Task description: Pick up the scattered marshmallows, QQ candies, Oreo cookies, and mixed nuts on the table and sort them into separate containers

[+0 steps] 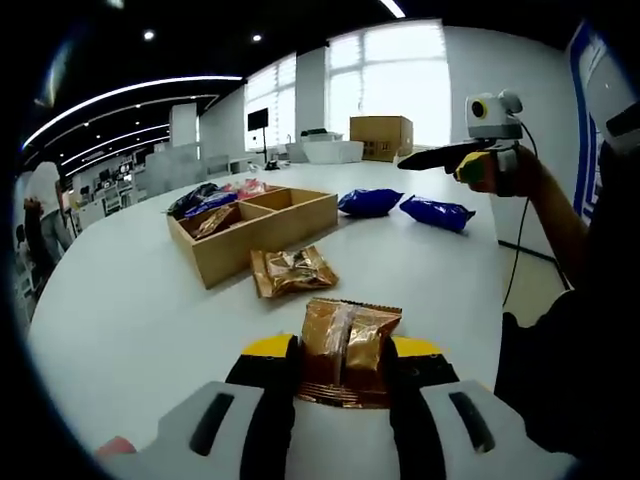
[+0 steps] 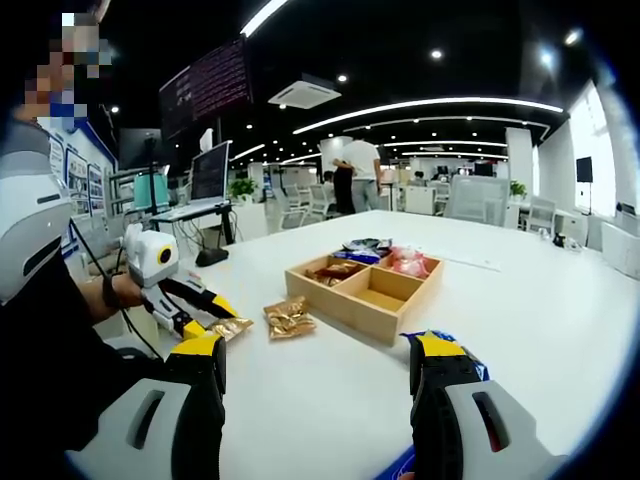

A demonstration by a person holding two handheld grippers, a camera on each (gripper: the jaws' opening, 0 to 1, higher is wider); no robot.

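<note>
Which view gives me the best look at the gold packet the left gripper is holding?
The left gripper view: the gold packet sits large and centred between the left gripper jaws, wrapper detail clear. In the right gripper view, the same packet is small and far off at the left gripper's tips, partly hidden.

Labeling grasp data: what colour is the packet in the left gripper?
Shiny gold-brown packet, shown best in the left gripper view, between the left gripper jaws.
</note>
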